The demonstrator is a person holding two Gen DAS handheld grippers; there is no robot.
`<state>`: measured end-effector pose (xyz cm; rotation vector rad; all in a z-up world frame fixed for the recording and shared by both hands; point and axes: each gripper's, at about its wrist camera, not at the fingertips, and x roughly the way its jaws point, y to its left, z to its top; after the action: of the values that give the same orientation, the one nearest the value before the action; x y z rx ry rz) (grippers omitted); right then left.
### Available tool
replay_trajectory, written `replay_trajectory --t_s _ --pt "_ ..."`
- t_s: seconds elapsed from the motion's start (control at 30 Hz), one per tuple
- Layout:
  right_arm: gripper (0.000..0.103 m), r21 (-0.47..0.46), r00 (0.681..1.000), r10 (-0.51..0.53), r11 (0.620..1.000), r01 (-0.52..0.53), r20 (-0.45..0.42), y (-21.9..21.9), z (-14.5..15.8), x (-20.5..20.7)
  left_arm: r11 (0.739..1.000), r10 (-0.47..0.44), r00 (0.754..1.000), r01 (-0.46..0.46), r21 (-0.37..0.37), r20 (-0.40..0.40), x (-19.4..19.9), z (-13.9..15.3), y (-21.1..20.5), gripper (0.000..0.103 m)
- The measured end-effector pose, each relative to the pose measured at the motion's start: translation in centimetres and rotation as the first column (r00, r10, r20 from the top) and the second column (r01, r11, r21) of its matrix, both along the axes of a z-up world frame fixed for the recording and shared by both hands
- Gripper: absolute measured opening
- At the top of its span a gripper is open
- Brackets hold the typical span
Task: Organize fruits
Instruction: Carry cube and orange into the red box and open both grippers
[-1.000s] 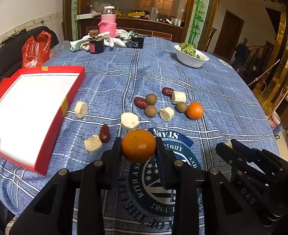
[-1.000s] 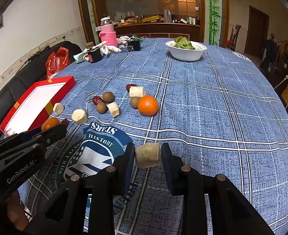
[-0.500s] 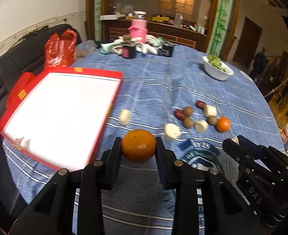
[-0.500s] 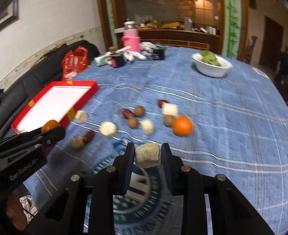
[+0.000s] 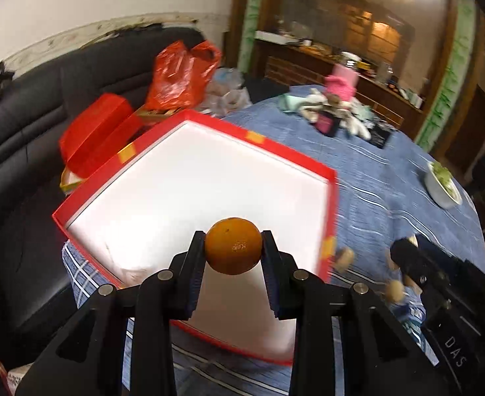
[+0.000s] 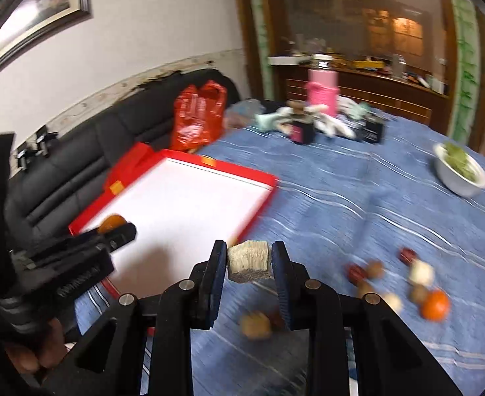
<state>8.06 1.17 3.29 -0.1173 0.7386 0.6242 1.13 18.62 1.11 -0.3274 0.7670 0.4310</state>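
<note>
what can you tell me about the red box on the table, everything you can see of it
The red box is a wide, shallow tray with low red walls, yellow tape patches on its rim and a plain white floor. It looks like cardboard. It lies flat and open near the edge of the blue tablecloth, beside the black sofa. Nothing lies in it. The left gripper holds an orange above its near end, not touching it.

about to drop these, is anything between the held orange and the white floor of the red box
Nothing visible. The left gripper holds the orange over the red box, whose white floor looks bare. Its raised rim already lies behind the fruit.
</note>
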Motion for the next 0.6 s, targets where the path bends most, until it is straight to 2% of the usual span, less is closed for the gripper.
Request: replay_trajectory --t_s 0.17,0.33,0.47,0.6 --pt "0.028 0.000 0.995 0.094 0.996 -0.094 -0.026 5.2 -0.8 1.5 0.998 0.058 0.998 -0.059 -0.015 -0.038 0.6 -1.4 2.6 0.031" --pt "0.028 -0.040 0.987 0.134 0.990 -0.138 -0.088 9.4 -3.6 2.9 0.995 0.087 0.994 -0.090 -0.038 -0.066 0.5 -2.6 4.2 0.031" --pt "0.028 -0.057 0.982 0.140 0.987 -0.148 -0.127 10.7 -5.4 3.4 0.993 0.096 0.991 -0.102 -0.056 -0.096 0.6 -3.3 4.9 0.031" --pt "0.033 -0.066 0.979 0.138 0.987 -0.149 -0.151 11.1 -6.2 3.7 0.990 0.103 0.985 -0.115 -0.082 -0.136 1.1 -4.2 5.2 0.032"
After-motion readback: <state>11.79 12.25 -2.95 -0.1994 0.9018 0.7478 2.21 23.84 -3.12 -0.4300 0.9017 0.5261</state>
